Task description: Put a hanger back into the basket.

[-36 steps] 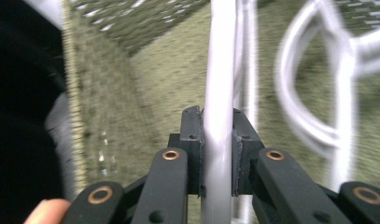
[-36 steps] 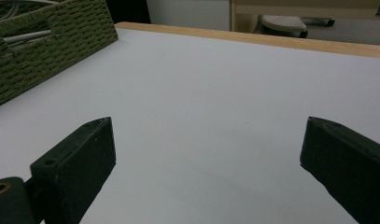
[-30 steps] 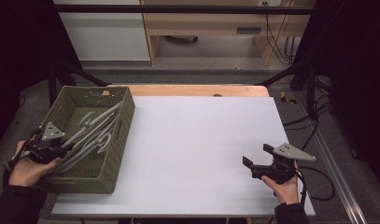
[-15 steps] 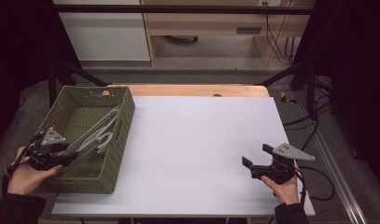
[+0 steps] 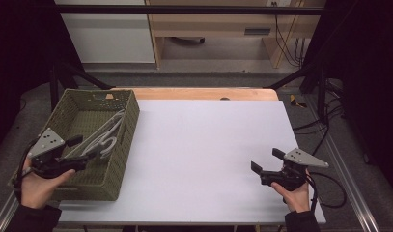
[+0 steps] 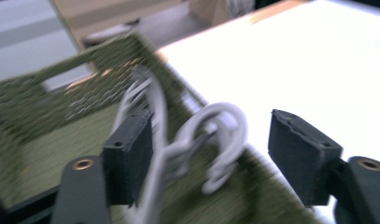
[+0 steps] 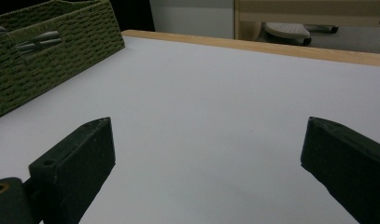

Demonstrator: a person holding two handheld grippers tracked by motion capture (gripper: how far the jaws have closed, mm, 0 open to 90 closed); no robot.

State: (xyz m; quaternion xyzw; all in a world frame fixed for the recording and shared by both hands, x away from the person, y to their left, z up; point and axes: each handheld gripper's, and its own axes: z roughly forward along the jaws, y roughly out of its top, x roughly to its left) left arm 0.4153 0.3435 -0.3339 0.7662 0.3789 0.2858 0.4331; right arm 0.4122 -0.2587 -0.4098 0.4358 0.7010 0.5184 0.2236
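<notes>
One green woven basket stands at the left edge of the tabletop, and in it lies a small bunch of pale grey hangers, at least two, though their exact number cannot be told. There are two grippers. The left gripper sits at the near left, over the basket's near end; its fingers have just been opening and now stand apart, with the hooks of the hangers between them but not pressed. The right gripper is at the near right, well apart from the basket, its fingers spread wide over bare white surface.

The tabletop is white with a wooden strip along its far edge. Beyond it are a grey floor, a white cabinet and a wooden bench, with dark frames on both sides.

The left gripper view shows the curled hooks up close, blurred. The right gripper view shows the basket's slotted handle on its side wall.
</notes>
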